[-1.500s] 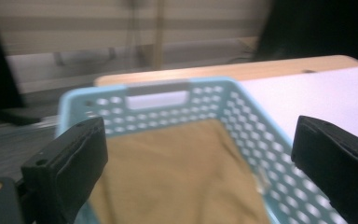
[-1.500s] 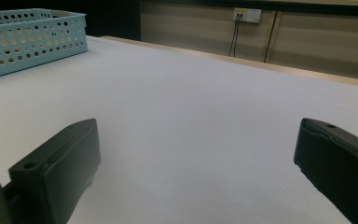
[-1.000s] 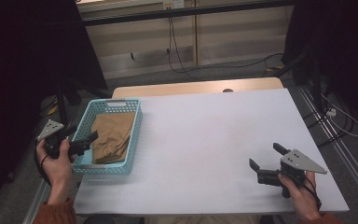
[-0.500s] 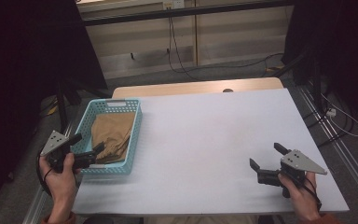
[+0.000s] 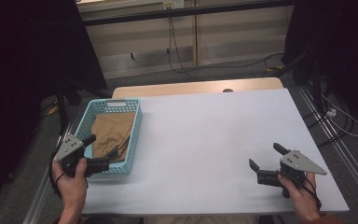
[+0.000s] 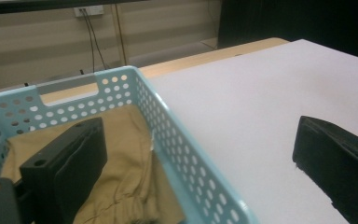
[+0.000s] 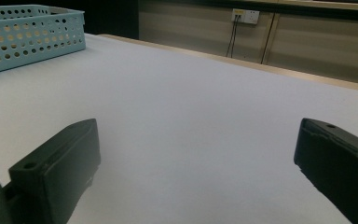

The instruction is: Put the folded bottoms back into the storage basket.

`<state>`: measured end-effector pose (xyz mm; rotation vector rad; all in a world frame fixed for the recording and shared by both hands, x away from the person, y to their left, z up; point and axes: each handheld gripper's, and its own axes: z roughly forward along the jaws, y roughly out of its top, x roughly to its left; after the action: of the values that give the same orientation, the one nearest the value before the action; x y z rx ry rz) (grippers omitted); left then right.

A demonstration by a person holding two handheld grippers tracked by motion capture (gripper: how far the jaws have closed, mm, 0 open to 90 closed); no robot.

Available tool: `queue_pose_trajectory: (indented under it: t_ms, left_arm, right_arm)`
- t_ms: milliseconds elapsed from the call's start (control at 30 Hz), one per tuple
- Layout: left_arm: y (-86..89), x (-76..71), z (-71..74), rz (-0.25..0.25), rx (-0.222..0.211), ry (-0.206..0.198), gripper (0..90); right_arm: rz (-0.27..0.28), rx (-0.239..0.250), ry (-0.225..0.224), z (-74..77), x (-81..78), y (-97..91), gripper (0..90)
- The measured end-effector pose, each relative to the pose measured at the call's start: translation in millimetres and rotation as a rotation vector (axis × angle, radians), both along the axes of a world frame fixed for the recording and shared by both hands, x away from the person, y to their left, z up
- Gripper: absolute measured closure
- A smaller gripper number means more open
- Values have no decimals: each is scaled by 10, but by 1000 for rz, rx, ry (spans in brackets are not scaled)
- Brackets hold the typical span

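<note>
A light blue perforated basket (image 5: 109, 101) stands at the table's left side with a tan cloth (image 5: 114, 130) crumpled inside. My left gripper (image 5: 100, 150) hovers open at the basket's near end. In the left gripper view its left jaw hangs over the cloth (image 6: 126, 154) and its right jaw over the white table. The basket's long wall (image 6: 177, 140) runs between them, untouched. My right gripper (image 5: 266, 156) is open low over the table's near right part, with nothing between its fingers. The right gripper view has the basket (image 7: 28, 32) far off to the left.
The white table (image 5: 214, 126) has a wooden strip along its far edge. Beyond it are the floor, cables and a panelled wall with a socket (image 7: 245, 15). Dark curtains hang at both sides. A metal rail runs beside the table's right edge.
My left gripper has drawn back toward the person, from beside the basket's left wall to its near end. The right gripper has stayed where it was.
</note>
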<state>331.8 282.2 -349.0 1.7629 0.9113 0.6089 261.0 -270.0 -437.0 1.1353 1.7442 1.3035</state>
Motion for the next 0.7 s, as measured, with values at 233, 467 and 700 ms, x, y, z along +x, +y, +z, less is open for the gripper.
queue_pose_trajectory:
  t_ms: [233,467,700]
  left_arm:
    - [-218,1,-1,-93,6,-16,35]
    - [-381,7,21,-128,9,-9,32]
    - [-579,90,42,-123,9,-18,32]
  right_arm:
    - [0,1,-1,2,-3,0,2]
    - [2,-10,-7,6,-6,-3,2]
    - [5,-4,-10,10,-11,-6,0]
